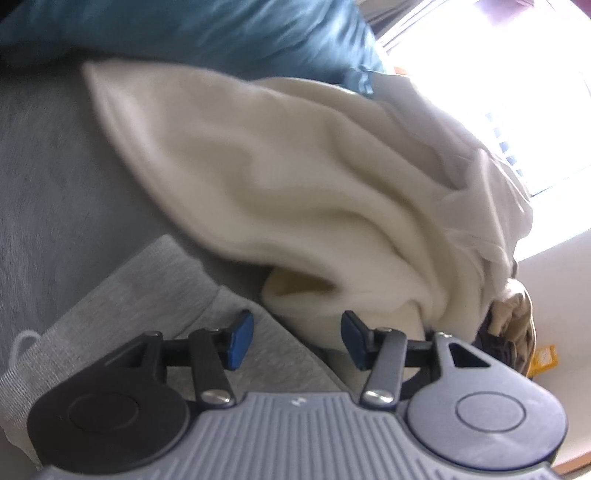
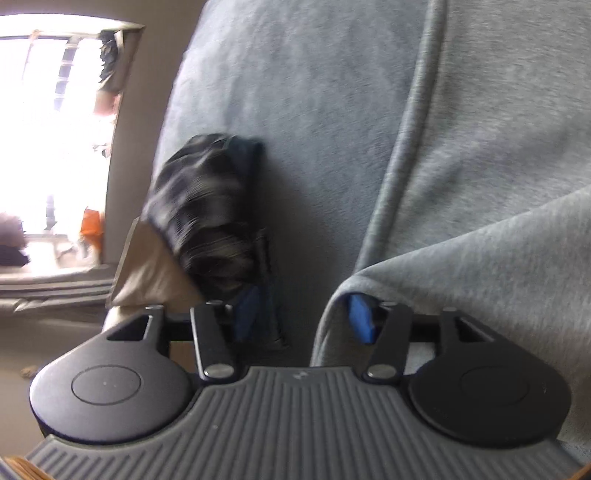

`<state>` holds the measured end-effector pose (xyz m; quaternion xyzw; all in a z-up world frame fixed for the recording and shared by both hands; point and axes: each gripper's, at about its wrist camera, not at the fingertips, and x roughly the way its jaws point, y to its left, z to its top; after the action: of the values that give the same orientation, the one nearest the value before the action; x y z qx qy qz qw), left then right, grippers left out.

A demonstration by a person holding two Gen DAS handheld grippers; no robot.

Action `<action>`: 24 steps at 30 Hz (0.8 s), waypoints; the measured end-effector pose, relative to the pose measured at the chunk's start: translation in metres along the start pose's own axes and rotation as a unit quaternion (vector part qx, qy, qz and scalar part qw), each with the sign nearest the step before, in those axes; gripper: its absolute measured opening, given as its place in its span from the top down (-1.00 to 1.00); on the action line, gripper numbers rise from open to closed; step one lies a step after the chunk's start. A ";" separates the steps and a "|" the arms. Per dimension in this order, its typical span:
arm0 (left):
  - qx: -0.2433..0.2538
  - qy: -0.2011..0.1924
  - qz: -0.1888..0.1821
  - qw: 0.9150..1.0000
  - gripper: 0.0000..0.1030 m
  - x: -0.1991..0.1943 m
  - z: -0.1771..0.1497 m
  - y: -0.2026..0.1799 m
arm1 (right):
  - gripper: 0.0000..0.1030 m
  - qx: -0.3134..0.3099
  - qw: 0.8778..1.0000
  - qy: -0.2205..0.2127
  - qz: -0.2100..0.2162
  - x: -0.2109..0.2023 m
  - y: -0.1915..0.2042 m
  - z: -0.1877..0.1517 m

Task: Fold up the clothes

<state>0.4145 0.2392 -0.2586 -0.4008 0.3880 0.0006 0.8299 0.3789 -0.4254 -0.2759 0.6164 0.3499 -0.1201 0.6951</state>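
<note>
just in front of the left gripper (image 1: pixel 297 339) lies a grey sweatshirt (image 1: pixel 122 314), flat on the grey bed (image 1: pixel 55 166). its blue fingers (image 1: pixel 242 341) stand apart and nothing is between them; they hang a little above the grey cloth and press on nothing. beyond them is a cream garment (image 1: pixel 280 177), crumpled in a loose heap, with a darker bundle of clothes (image 1: pixel 513 332) at its far edge and a teal pillow (image 1: pixel 184 33) behind.

in the right wrist view the right gripper (image 2: pixel 303 317) is also open. one finger (image 2: pixel 360 317) sits just under the edge of the grey sweatshirt (image 2: pixel 480 184), but the fingers do not squeeze it. a dark checked garment (image 2: pixel 207 206) lies rolled up near the bed's edge (image 2: pixel 295 110).

i judge that the grey sweatshirt has been laid down, maybe with one fold done, though the blur hides its whole shape. the cream garment and the other pieces look not yet folded, so much of the work is left.
</note>
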 end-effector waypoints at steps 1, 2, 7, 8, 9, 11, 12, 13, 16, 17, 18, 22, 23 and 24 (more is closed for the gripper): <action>0.011 -0.003 0.001 1.000 -0.02 -0.003 -0.002 -0.003 | -0.11 -0.006 1.000 0.010 0.010 -0.004 0.001 -0.001; 0.020 -0.006 0.004 1.000 -0.02 -0.007 -0.004 -0.005 | -0.13 -0.007 1.000 0.019 0.018 -0.008 0.001 -0.003; 0.068 -0.001 0.025 0.997 -0.04 -0.026 -0.011 -0.015 | -0.14 -0.013 0.997 0.048 0.054 -0.032 0.002 -0.014; 0.081 0.003 0.033 0.996 -0.05 -0.030 -0.015 -0.017 | -0.14 -0.016 0.997 0.054 0.060 -0.035 0.003 -0.018; 0.095 0.007 0.040 0.995 -0.05 -0.034 -0.020 -0.019 | -0.14 -0.019 0.996 0.060 0.065 -0.038 0.004 -0.022; 0.115 0.020 0.056 0.992 -0.06 -0.041 -0.027 -0.019 | -0.14 -0.039 0.994 0.077 0.072 -0.038 0.010 -0.033; 0.122 0.026 0.061 0.990 -0.06 -0.046 -0.032 -0.018 | -0.14 -0.056 0.992 0.087 0.073 -0.036 0.016 -0.041; 0.128 0.031 0.066 0.989 -0.06 -0.050 -0.036 -0.016 | -0.14 -0.073 0.990 0.097 0.073 -0.033 0.022 -0.048; 0.149 0.038 0.087 0.984 -0.06 -0.063 -0.044 -0.011 | -0.14 -0.144 0.978 0.132 0.070 -0.014 0.046 -0.074; 0.156 0.039 0.094 0.982 -0.06 -0.067 -0.046 -0.010 | -0.14 -0.172 0.972 0.146 0.071 -0.006 0.057 -0.086; 0.164 0.040 0.102 0.980 -0.06 -0.071 -0.047 -0.009 | -0.14 -0.200 0.964 0.160 0.072 0.001 0.068 -0.097; 0.217 0.031 0.140 0.965 -0.15 -0.086 -0.048 -0.005 | -0.14 -0.355 0.907 0.217 0.066 0.039 0.124 -0.165; 0.228 0.026 0.149 0.962 -0.20 -0.086 -0.046 -0.002 | -0.14 -0.406 0.883 0.229 0.064 0.050 0.139 -0.189; 0.239 0.021 0.158 0.958 -0.29 -0.086 -0.044 0.000 | -0.14 -0.456 0.855 0.240 0.061 0.061 0.153 -0.214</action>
<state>0.3260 0.2373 -0.2196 -0.1250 0.4524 0.0304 0.8825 0.4425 -0.1757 -0.1949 0.2598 0.4828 0.2473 0.7989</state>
